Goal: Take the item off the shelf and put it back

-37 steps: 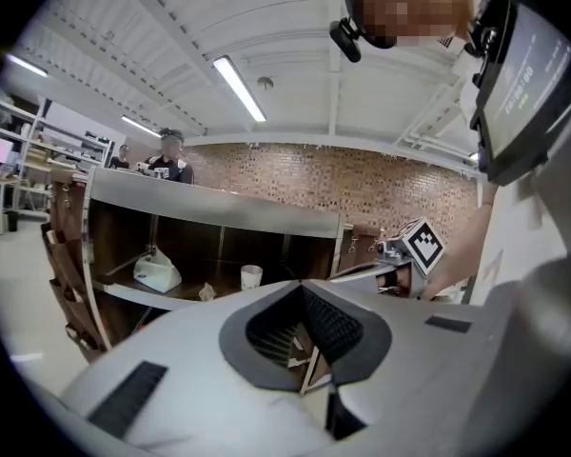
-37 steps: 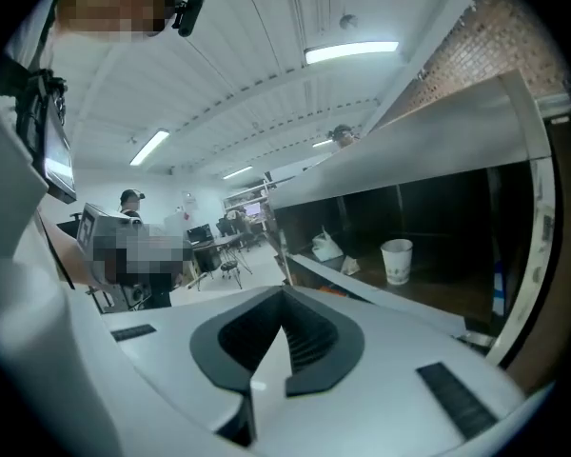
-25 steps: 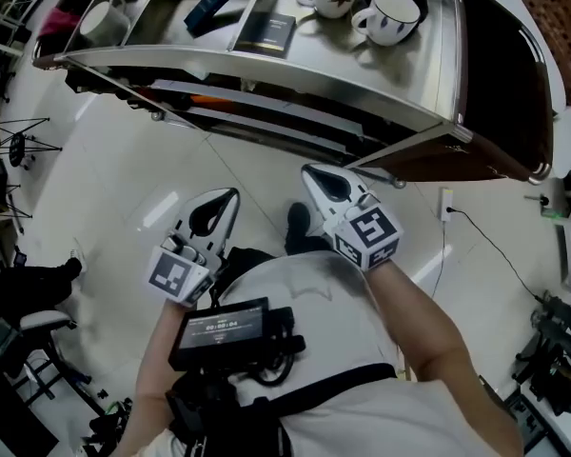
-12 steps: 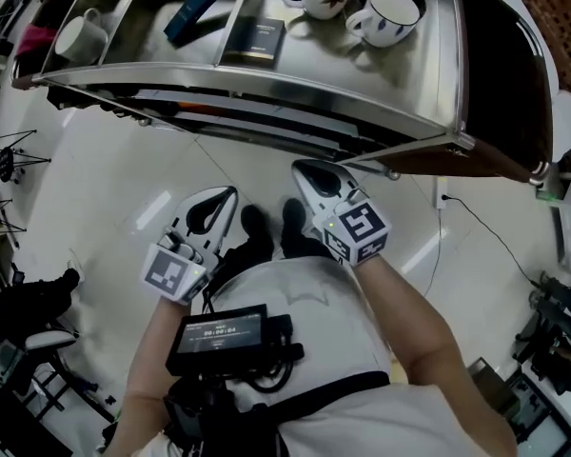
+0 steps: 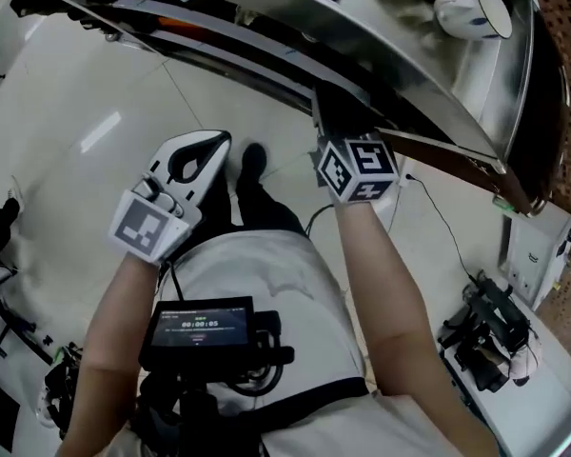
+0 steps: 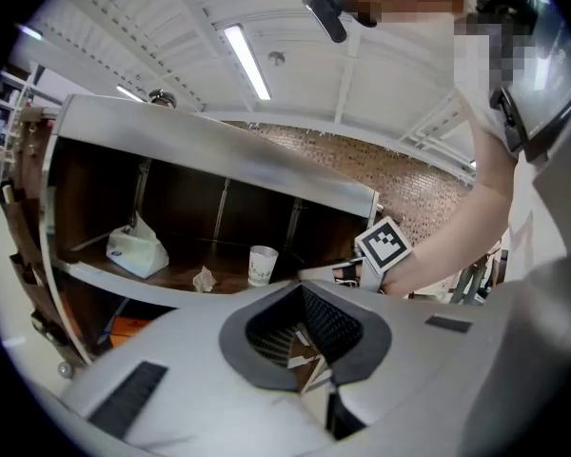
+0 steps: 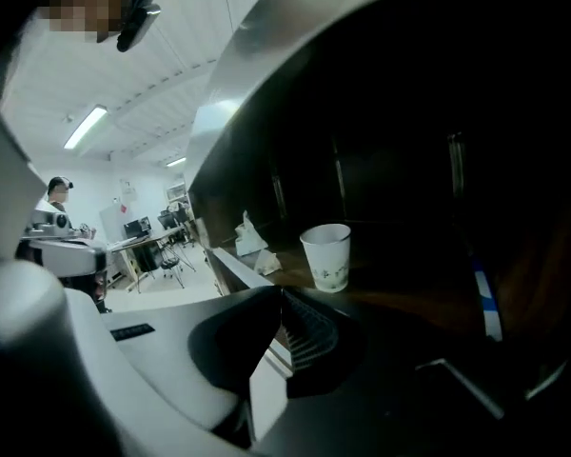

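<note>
A white paper cup stands upright on a dark wooden shelf board, just beyond my right gripper, whose jaws are shut and empty. The left gripper view shows the same cup with a crumpled paper and a white tissue pack to its left. My left gripper is also shut with nothing in it and stays back from the shelf. In the head view the right gripper reaches in under the metal shelf top, while the left gripper hangs low over the floor.
A white mug lies on the shelf top. Dark equipment and a white box with a cable sit on the floor at the right. Desks, chairs and a person are far off at the left.
My right gripper has moved forward and up until its jaws are under the shelf's edge. The head view has swung, so the shelf top has slid up and right. The left gripper has hardly moved.
</note>
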{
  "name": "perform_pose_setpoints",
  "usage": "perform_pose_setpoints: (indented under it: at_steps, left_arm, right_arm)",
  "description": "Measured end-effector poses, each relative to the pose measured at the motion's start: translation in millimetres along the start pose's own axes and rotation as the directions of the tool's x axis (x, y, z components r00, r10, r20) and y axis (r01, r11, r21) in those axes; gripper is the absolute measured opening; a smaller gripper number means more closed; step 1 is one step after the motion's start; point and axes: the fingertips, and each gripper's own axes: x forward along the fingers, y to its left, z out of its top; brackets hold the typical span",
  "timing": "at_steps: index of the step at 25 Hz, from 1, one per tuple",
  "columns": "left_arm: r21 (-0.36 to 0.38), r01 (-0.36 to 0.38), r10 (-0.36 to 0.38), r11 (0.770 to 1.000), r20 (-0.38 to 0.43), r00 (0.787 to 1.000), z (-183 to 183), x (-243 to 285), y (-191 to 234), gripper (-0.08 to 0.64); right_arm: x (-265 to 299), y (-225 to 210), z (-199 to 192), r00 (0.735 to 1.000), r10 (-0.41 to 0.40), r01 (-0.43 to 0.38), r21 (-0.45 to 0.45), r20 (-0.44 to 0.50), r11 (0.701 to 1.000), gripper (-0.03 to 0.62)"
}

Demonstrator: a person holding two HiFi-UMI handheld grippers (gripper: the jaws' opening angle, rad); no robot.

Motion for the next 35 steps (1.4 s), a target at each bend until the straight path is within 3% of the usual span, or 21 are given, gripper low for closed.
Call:
perform_pose_setpoints:
  at_steps: [6,12,22,30,33,35]
  left_arm:
    - [-0.041,-0.014,0.014,0.999,-0.001,1.0,-21.5,-1.7,2.9,0.011]
    - [-0.044,0.009,-0.008,0.999,0.013,1.0,-24.6,7.7,5.0,0.011]
    - [-0.046,0.018,-0.018,0.999,0.02,1.0,-28.0,9.2,12.2,0.011]
    - [-0.064,0.039,-0.038,0.997,0.009,0.999,-33.1,4.8,1.9,0.011]
    - [-0.069,0.041,-0.041,0.997,0.006,0.999,-33.5,4.0,1.2,0.011]
    - [-0.064,0.044,-0.044,0.997,0.0,0.999,-33.7,4.7,2.0,0.011]
  right_arm:
    - [30.4,-20.7,4.5,0.999,-0.047,0.046,-0.038,-0.01,0.998,0.067]
    - [51.0,-39.0,3.7,0.994,-0.104,0.102,-0.047,-0.031,0.994,0.185]
    - [89.9,-60.6,4.3,0.988,-0.133,0.127,-0.079,-0.079,0.989,0.367]
    - [121.0,-69.6,4.9,0.981,-0.159,0.149,-0.09,-0.108,0.985,0.365]
    - [120.5,-68.9,3.8,0.982,-0.156,0.145,-0.1,-0.109,0.984,0.287]
    - [118.4,-65.8,2.5,0.984,-0.142,0.131,-0.105,-0.11,0.986,0.284]
